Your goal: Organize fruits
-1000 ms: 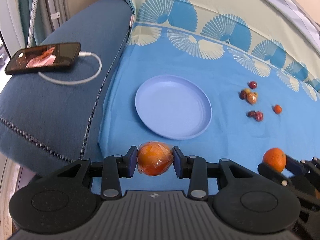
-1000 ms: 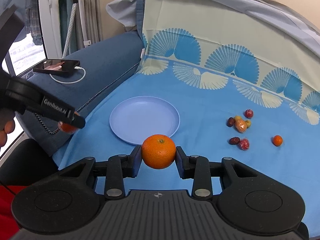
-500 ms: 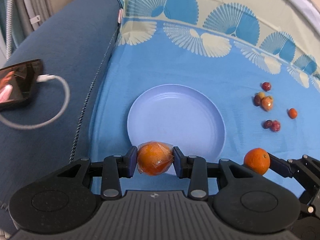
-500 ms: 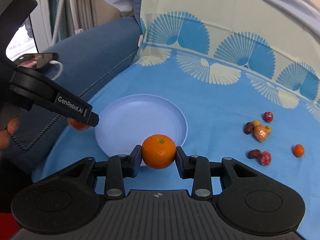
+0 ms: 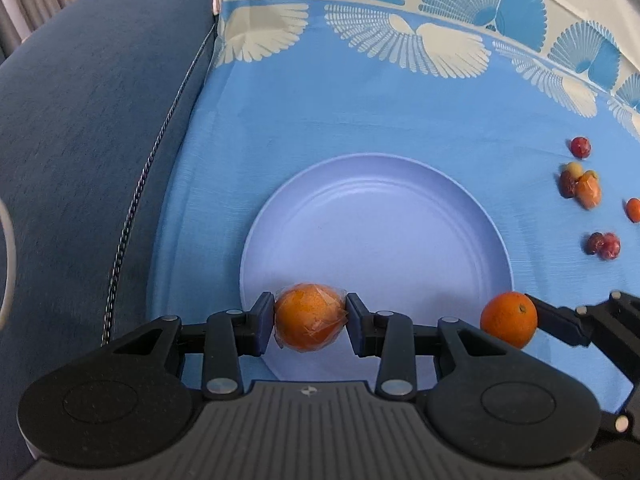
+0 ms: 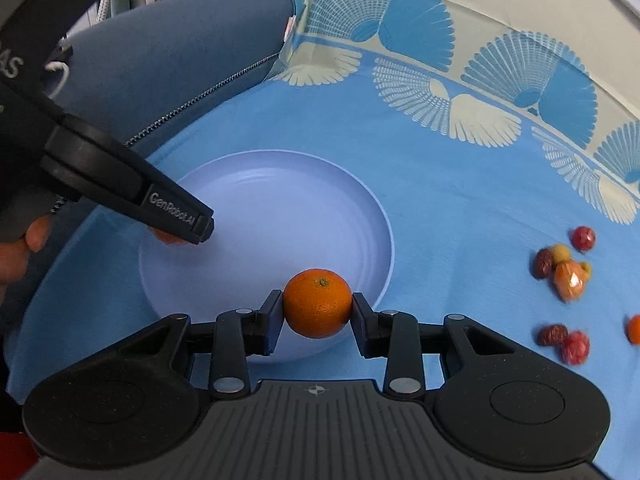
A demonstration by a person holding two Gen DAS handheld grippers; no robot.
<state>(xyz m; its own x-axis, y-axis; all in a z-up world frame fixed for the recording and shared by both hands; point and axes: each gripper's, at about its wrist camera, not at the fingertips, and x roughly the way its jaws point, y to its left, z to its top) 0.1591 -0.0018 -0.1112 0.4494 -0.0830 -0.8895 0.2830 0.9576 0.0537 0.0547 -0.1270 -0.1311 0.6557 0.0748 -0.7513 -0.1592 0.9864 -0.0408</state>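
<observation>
1. Both grippers have dropped in over the plate (image 5: 472, 208) since a second ago; the phone's gone from view.
2. Plate's bare inside.
3. Left gripper (image 5: 310, 318) is easing open, wrapped orange (image 5: 310, 316) between its jaws above the near rim.
4. Right gripper (image 6: 318, 310) is clamped on a bare orange (image 6: 318, 303).
5. Small fruits (image 6: 562, 270) lie scattered to the right on the blue cloth (image 5: 360, 120), with free cloth beyond the plate.

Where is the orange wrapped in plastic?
The plastic-wrapped orange sits between the left gripper fingers, low in the left wrist view, over the near rim of the plate.
</observation>
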